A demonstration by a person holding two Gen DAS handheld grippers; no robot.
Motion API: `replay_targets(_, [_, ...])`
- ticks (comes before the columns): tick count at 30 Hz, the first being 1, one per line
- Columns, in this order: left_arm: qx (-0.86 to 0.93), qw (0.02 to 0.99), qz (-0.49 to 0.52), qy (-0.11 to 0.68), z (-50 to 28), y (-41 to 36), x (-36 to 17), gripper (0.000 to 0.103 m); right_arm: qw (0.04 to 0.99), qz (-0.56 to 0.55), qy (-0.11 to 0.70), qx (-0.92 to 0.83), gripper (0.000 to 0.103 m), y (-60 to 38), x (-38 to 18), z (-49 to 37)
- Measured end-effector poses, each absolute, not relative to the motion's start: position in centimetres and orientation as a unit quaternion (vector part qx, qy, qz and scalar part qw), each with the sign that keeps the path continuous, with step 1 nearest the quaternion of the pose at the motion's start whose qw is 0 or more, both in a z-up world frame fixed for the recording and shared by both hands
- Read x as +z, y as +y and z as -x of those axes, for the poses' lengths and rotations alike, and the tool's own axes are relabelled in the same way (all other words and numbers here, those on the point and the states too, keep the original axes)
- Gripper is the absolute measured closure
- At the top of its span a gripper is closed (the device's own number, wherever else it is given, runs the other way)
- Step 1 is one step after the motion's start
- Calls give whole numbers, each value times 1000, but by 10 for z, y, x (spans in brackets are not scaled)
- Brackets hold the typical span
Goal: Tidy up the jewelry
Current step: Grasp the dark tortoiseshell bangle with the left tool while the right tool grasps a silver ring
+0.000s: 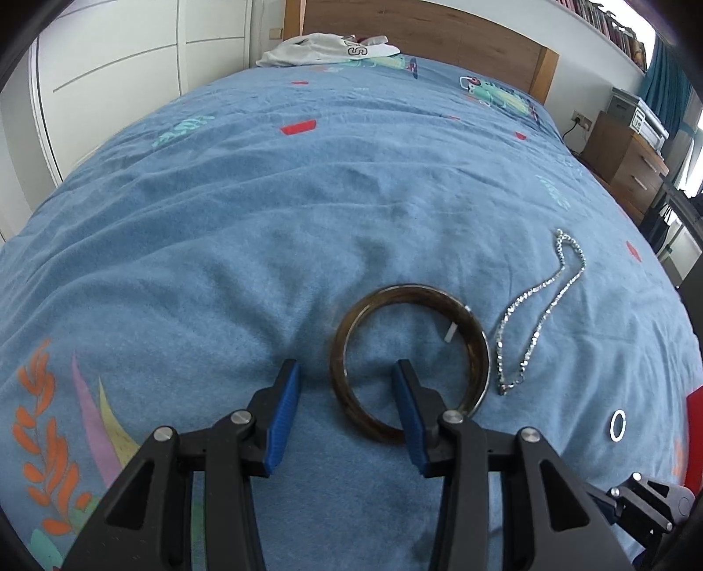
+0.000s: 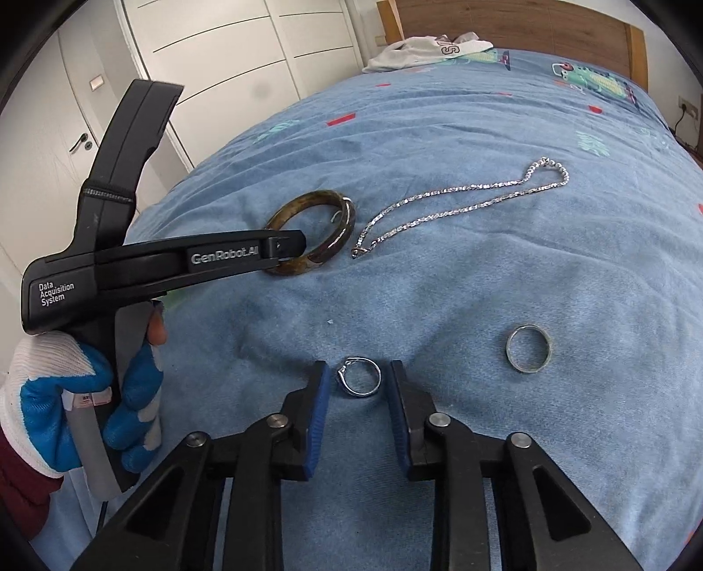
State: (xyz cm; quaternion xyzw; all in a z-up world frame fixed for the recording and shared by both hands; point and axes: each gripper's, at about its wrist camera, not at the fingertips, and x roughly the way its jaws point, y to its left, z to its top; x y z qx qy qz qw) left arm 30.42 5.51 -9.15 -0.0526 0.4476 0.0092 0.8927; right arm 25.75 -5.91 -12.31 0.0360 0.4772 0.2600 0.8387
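Note:
On the blue bedspread [image 1: 263, 246] lies a dark brown bangle [image 1: 408, 290]. My left gripper [image 1: 345, 373] is open and straddles the bangle's near-left rim, one finger outside and one inside the ring, with neither pad pressing on it. A silver chain necklace [image 1: 499, 355] lies to the right of the bangle. In the right wrist view my right gripper [image 2: 358, 373] is open around a small silver ring with a setting [image 2: 377, 380], with gaps on both sides. A plain silver band [image 2: 509, 351] lies further right. The bangle [image 2: 327, 257] and the necklace [image 2: 547, 161] lie beyond.
A gloved hand [image 2: 66, 395] holds the left gripper's body [image 2: 175, 259] at the left of the right wrist view. White clothing [image 1: 325, 48] lies by the wooden headboard [image 1: 422, 26]. Wardrobe doors [image 1: 132, 66] stand on the left, a wooden drawer unit [image 1: 628, 153] on the right.

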Motion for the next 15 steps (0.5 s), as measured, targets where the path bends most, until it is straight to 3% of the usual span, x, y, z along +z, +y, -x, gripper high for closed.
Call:
replay_targets(2, [16,895,47,444,-305,52,-93,67,838,-34,477,262,80,-57,-124,-258])
replay_targets(7, [19,897,47,439,-304,49,-91,91,842,-22,472,262,81,-53,-123,-254])
replay_targets(15, [32,903,43,426,-288,44,-79,94,849,-21,459,262,83,-59,-110,-239])
